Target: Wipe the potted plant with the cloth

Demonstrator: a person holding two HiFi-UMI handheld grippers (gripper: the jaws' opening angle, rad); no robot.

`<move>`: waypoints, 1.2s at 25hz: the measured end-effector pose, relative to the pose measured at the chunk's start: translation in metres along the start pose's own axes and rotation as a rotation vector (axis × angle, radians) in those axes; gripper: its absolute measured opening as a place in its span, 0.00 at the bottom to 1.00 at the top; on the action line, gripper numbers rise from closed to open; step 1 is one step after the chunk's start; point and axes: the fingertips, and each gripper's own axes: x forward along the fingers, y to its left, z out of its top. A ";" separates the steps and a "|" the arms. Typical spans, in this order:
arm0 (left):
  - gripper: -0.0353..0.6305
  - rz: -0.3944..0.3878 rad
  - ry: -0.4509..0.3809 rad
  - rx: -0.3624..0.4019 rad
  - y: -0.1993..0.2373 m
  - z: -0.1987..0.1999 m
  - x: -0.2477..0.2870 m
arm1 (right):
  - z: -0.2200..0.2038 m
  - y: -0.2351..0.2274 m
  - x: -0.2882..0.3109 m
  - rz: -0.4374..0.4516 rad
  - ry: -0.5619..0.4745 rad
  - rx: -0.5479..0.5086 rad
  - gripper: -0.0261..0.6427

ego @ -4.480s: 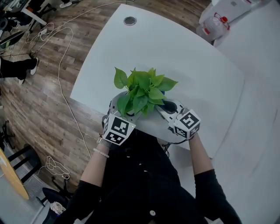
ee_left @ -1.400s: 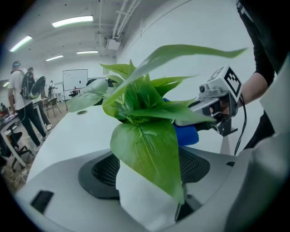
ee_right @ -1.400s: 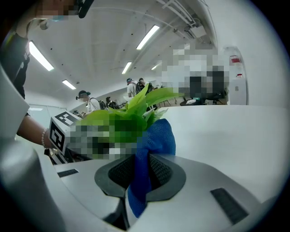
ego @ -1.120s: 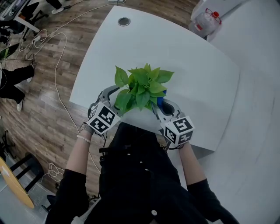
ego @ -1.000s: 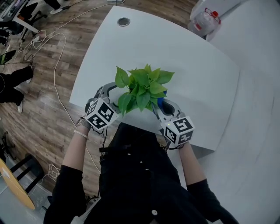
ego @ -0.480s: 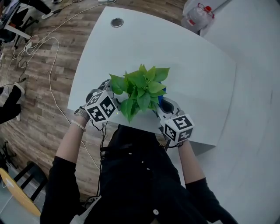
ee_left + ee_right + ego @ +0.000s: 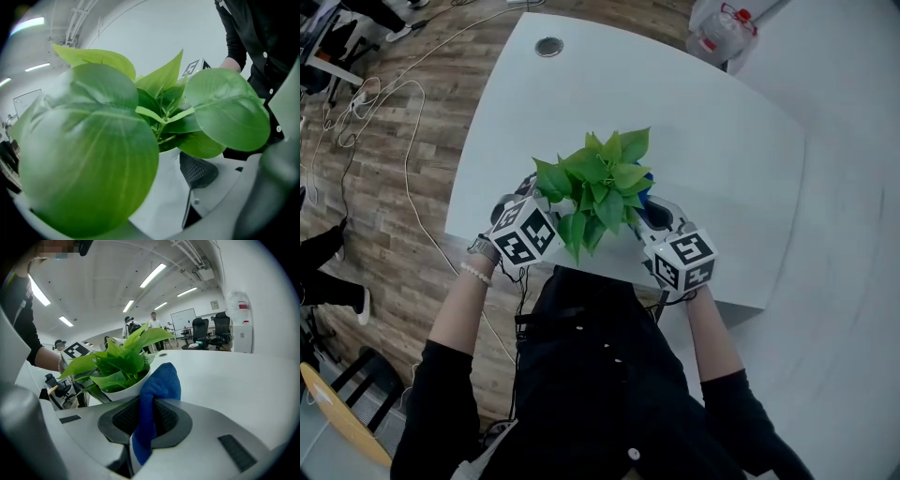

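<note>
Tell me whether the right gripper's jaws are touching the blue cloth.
Touching. The right gripper view shows the right gripper with its jaws shut on the blue cloth, which is pinched between them and bulges out above.

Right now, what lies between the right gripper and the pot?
Only the cloth: pinched in the right gripper, it bulges up just in front of the pot. The right gripper view shows this.

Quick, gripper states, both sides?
Left gripper: a leaf hides one jaw; cannot tell.
Right gripper: closed on the blue cloth.
</note>
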 end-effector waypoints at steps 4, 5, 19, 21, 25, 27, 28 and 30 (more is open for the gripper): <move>0.62 0.030 -0.010 -0.043 -0.004 0.000 0.001 | -0.004 -0.005 0.003 0.026 0.029 -0.059 0.16; 0.62 0.039 -0.012 -0.048 -0.005 0.000 0.001 | -0.004 -0.005 0.004 0.033 0.037 -0.074 0.16; 0.62 0.251 -0.020 -0.196 -0.010 -0.010 -0.011 | 0.000 -0.009 0.033 0.072 0.073 -0.138 0.16; 0.62 0.283 -0.021 -0.218 -0.012 -0.009 -0.011 | -0.001 -0.012 0.036 0.075 0.078 -0.136 0.16; 0.62 0.346 -0.020 -0.265 -0.011 -0.006 -0.008 | 0.001 -0.019 0.045 0.089 0.093 -0.138 0.16; 0.62 0.380 -0.019 -0.293 -0.008 -0.006 -0.005 | 0.003 -0.023 0.049 0.095 0.098 -0.133 0.16; 0.62 0.397 -0.019 -0.308 -0.007 -0.006 -0.005 | 0.003 -0.023 0.051 0.097 0.099 -0.134 0.16; 0.62 0.427 -0.021 -0.334 -0.007 -0.006 -0.006 | 0.003 -0.022 0.051 0.097 0.099 -0.136 0.16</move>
